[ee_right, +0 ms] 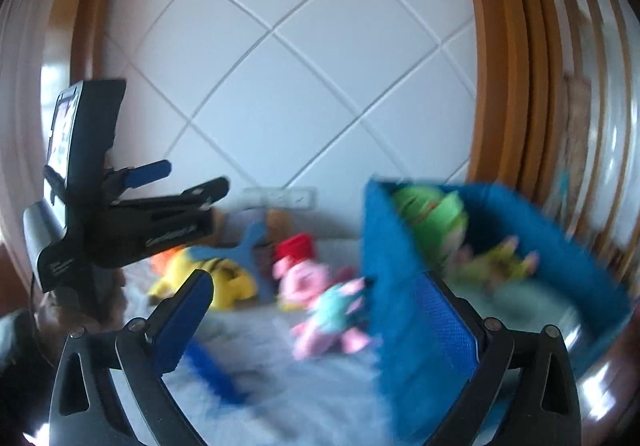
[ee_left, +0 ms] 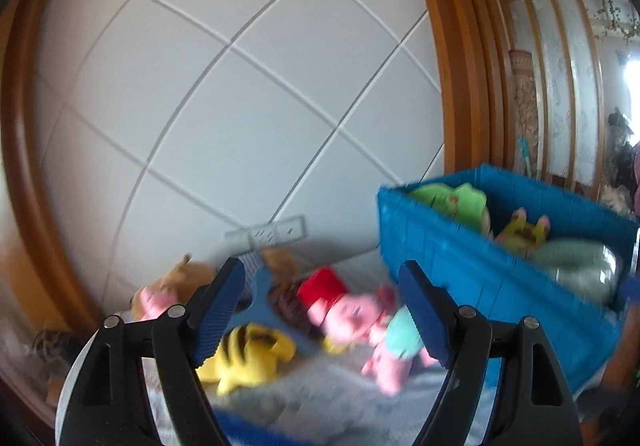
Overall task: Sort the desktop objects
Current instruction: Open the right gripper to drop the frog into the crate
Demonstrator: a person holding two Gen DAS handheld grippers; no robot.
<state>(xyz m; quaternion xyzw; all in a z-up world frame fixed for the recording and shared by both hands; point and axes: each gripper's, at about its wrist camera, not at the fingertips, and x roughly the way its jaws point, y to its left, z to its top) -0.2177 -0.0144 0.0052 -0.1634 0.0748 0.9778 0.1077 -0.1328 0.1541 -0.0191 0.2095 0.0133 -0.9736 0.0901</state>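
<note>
Plush toys lie on a grey cloth (ee_left: 320, 398): a yellow striped one (ee_left: 248, 350), a pink one with a red hat (ee_left: 344, 310) and a pink-and-teal one (ee_left: 396, 342). My left gripper (ee_left: 320, 314) hangs open before them with nothing between its fingers. A blue bin (ee_left: 500, 286) at the right holds a green plush (ee_left: 456, 202) and a yellow-green one (ee_left: 520, 234). My right gripper (ee_right: 316, 322) is wide open and empty, its right finger in front of the blue bin (ee_right: 392, 246). The pink-and-teal plush (ee_right: 336, 322) lies beyond its gap. The left gripper (ee_right: 199, 174) shows at the left.
A tan plush (ee_left: 188, 278) and a blue cross-shaped piece (ee_left: 260, 286) lie at the back near a wall socket (ee_left: 276, 232). A blue stick (ee_right: 212, 374) rests on the cloth near my right gripper. A white tiled wall with wooden frames stands behind. Both views are blurred.
</note>
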